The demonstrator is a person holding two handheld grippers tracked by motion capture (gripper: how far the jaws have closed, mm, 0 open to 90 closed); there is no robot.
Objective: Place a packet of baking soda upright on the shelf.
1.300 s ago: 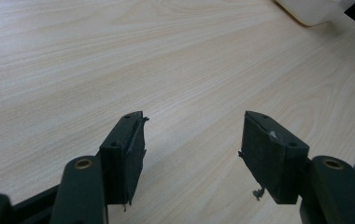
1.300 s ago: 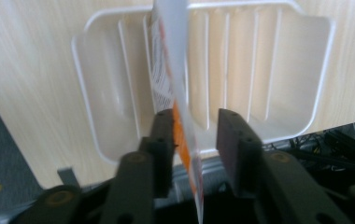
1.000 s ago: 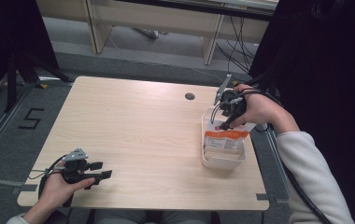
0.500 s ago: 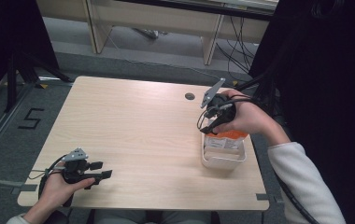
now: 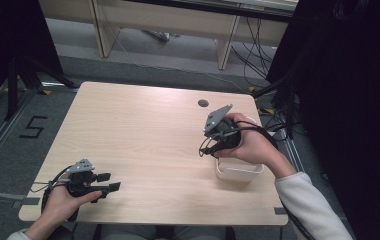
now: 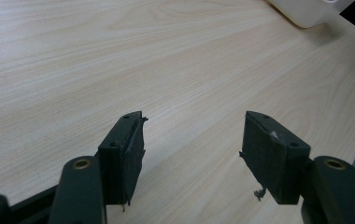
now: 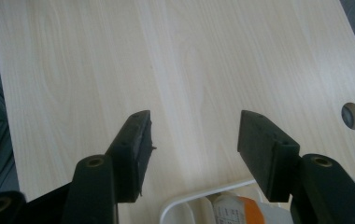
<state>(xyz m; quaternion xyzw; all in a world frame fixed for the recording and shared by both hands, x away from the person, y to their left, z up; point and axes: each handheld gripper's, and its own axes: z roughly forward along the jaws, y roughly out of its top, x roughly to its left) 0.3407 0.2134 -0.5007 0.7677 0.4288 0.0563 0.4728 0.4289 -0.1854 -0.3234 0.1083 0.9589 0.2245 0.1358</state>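
Right now our right gripper (image 5: 209, 148) hovers with jaws wide and empty just above the white bin's (image 5: 238, 171) near-left rim; an orange-and-white packet (image 7: 234, 210) lies inside. Our left gripper (image 5: 109, 183), likewise open and empty, rests well apart.

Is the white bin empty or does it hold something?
Not empty: the right gripper view shows an orange-and-white packet inside the white bin.

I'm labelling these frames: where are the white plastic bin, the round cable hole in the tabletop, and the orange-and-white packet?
white plastic bin (image 5: 238, 172), high view, front wall.
round cable hole (image 5: 203, 103), high view, centre.
orange-and-white packet (image 7: 241, 206), right gripper view, orange top.
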